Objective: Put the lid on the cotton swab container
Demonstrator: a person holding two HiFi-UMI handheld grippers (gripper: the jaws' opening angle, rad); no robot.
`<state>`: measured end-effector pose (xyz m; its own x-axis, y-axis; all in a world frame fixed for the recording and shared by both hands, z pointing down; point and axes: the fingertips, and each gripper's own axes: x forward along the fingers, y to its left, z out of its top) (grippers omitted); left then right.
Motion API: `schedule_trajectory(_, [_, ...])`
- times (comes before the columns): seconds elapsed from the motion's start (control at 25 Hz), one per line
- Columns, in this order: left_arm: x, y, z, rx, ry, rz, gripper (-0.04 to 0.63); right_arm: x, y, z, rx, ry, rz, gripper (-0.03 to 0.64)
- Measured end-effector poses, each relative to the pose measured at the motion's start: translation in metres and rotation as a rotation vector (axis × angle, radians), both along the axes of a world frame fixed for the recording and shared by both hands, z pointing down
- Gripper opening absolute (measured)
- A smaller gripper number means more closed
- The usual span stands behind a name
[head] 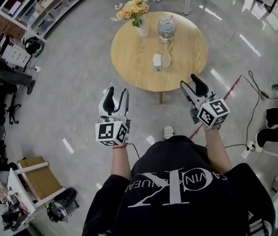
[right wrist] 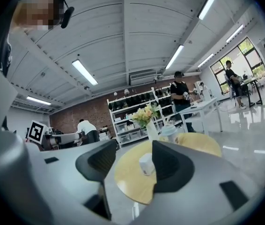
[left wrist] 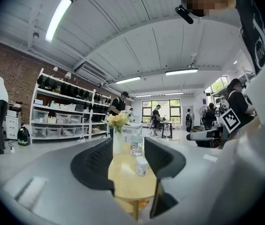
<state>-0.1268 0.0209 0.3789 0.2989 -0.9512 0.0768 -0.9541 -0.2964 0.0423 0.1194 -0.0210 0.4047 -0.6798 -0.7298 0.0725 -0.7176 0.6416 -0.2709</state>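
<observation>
Container (head: 157, 61) well beyond left claw (head: 117, 92), right claw (head: 189, 81)

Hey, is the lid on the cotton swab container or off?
Off: in the head view the round lid lies on the table beside the small white cotton swab container, not on it.

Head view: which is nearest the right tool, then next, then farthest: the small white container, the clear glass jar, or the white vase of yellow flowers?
1. Small white container, middle of the round wooden table, nearest the right tool.
2. Clear glass jar, table's far side.
3. White vase of yellow flowers, far side, left of the jar.
</observation>
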Motion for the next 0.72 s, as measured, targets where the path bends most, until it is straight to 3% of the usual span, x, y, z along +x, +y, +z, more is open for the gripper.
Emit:
schedule_trajectory(0.2, [0.013,-0.018,0.011,-0.011,0.008,0.004,0.196,0.006,-0.021,0.002,-0.004,-0.001,-0.014,0.209])
schedule_trajectory(0.72, [0.021,-0.041,0.048,-0.143,-0.009,0.042,0.196,0.001,-0.045,0.036,-0.134,-0.047,-0.034,0.209])
